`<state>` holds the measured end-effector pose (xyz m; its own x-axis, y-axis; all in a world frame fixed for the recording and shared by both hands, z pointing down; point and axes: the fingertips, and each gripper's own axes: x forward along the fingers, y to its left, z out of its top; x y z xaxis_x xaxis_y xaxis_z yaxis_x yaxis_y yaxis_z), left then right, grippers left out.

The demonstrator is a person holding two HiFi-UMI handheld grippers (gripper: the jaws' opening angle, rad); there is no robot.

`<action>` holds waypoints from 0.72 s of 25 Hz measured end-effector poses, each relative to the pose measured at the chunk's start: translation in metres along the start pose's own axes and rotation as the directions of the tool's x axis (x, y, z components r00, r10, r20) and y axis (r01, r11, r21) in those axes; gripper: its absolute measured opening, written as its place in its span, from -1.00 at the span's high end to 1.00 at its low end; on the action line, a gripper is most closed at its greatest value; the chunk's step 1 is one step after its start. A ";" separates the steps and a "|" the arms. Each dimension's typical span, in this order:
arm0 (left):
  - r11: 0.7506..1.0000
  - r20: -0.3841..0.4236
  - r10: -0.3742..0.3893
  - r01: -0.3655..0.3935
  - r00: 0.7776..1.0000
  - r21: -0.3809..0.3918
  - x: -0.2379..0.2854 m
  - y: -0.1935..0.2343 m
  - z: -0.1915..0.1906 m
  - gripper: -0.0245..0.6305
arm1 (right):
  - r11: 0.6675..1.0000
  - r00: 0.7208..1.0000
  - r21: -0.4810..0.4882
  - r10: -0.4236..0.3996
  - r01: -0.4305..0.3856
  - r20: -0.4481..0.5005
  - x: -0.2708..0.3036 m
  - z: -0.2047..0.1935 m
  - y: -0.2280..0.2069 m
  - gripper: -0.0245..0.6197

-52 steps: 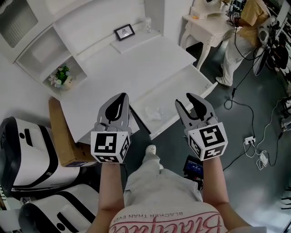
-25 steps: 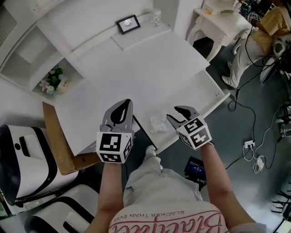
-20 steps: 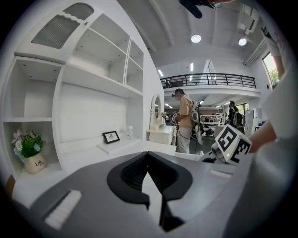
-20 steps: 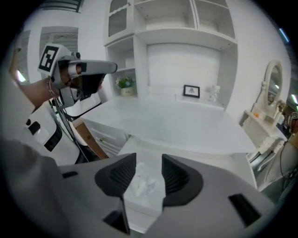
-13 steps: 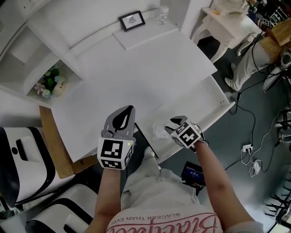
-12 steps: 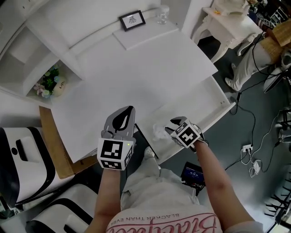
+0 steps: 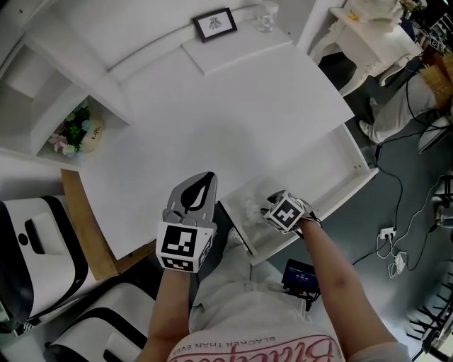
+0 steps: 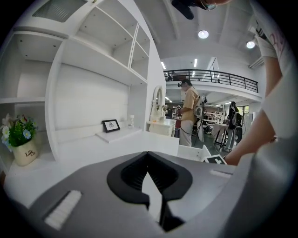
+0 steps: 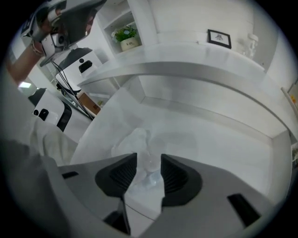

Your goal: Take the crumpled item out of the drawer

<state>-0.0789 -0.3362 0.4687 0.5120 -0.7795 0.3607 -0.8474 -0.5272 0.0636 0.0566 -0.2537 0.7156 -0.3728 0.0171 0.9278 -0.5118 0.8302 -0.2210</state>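
Observation:
The white drawer stands pulled out from under the white desk top. A crumpled white item lies at the drawer's left end. My right gripper reaches down into the drawer, its jaws shut on the crumpled item, which bulges out past the right gripper pads. My left gripper hovers over the desk's front edge to the left of the drawer. The left gripper is shut with nothing in it.
A small framed picture and a glass stand at the desk's back, a flower pot in a left cubby. A cardboard box and a white-and-black machine sit left. Cables lie on the floor.
My right gripper has dropped into the drawer and closed from wide open onto the crumpled item. The left gripper stayed shut and barely shifted.

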 end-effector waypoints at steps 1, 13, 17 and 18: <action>1.000 -0.004 0.000 0.000 1.000 -0.003 0.001 0.001 -0.002 0.89 | 1.000 1.000 -0.019 0.006 -0.006 -0.009 0.004 0.001 0.000 0.42; 0.999 -0.037 0.046 -0.047 0.998 -0.015 -0.005 0.007 -0.015 0.89 | 0.994 0.998 -0.110 0.022 -0.028 -0.064 0.031 -0.002 0.001 0.50; 0.998 -0.041 0.059 -0.059 0.997 -0.018 -0.010 0.004 -0.017 0.89 | 0.992 0.996 -0.119 0.037 -0.047 -0.081 0.031 -0.003 0.006 0.72; 0.998 -0.041 0.061 -0.062 0.997 -0.020 -0.011 0.002 -0.018 0.89 | 0.992 0.995 -0.111 0.041 -0.050 -0.087 0.031 -0.005 0.007 0.75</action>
<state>-0.0884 -0.3229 0.4814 0.4531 -0.7958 0.4017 -0.8801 -0.4710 0.0598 0.0453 -0.2450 0.7446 -0.3247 0.0993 0.9406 -0.4030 0.8852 -0.2326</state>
